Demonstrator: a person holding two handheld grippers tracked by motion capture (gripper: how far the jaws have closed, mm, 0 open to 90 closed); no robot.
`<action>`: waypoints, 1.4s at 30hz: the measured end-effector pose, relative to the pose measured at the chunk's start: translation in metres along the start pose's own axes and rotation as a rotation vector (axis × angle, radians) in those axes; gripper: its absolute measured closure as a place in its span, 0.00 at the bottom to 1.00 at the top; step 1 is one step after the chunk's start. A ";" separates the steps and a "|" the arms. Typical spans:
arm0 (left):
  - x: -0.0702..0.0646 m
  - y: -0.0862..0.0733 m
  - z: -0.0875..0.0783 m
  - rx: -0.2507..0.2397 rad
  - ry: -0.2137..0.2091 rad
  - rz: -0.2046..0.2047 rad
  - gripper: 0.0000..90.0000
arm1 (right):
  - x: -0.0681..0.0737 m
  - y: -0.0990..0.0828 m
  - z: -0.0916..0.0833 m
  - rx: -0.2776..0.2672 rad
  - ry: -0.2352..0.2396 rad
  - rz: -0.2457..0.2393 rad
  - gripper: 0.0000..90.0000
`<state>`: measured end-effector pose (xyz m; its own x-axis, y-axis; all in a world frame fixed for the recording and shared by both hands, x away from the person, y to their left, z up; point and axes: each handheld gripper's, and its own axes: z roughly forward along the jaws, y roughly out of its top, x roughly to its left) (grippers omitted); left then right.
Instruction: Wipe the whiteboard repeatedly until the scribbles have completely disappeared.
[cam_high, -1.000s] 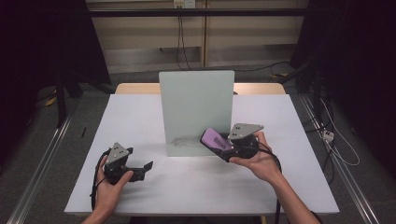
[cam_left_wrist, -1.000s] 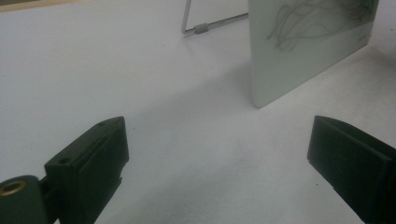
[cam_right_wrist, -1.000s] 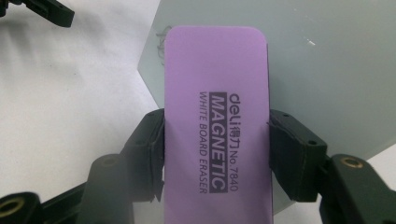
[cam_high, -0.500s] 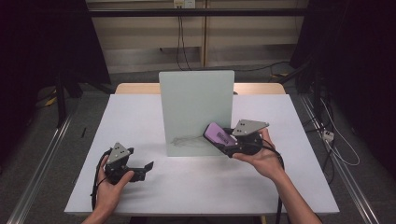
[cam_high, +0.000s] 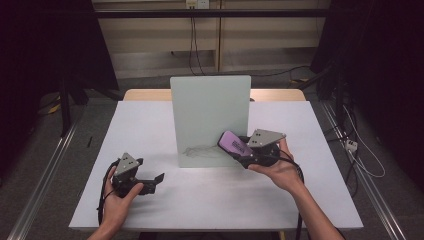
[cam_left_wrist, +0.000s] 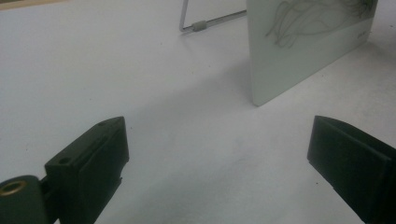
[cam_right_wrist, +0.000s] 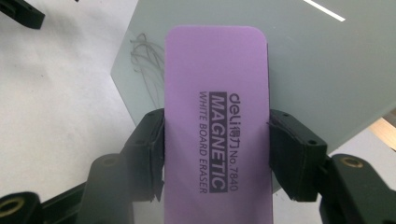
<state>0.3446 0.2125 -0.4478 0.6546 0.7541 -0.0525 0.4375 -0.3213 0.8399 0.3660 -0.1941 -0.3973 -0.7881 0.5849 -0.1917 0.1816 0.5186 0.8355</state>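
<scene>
1. Two tongs were in play: the right tongs (cam_high: 240, 152) clamped the purple eraser (cam_right_wrist: 217, 121) by its sides, felt face toward the upright whiteboard (cam_high: 210, 115), probably to wipe the scribbles (cam_high: 200, 150).
2. Left tongs (cam_high: 157, 179) rested apart, empty, on the worktop (cam_high: 150, 125).

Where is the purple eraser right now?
The flat purple whiteboard eraser is pinched in the right tongs, right of centre in the high view, up against the lower right of the standing pale glass board.
</scene>
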 end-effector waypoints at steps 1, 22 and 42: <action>0.000 0.000 0.000 0.000 0.000 0.000 0.06 | 0.001 0.000 0.001 0.005 -0.004 -0.012 0.46; -0.001 0.000 0.000 0.004 0.001 0.005 0.06 | 0.010 -0.004 0.012 0.043 -0.011 -0.064 0.46; 0.000 0.000 0.001 0.006 -0.003 0.010 0.06 | 0.020 -0.007 0.029 0.045 0.052 -0.026 0.46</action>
<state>0.3450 0.2115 -0.4480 0.6605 0.7494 -0.0460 0.4351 -0.3321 0.8369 0.3657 -0.1678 -0.4224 -0.8225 0.5379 -0.1849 0.1857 0.5612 0.8066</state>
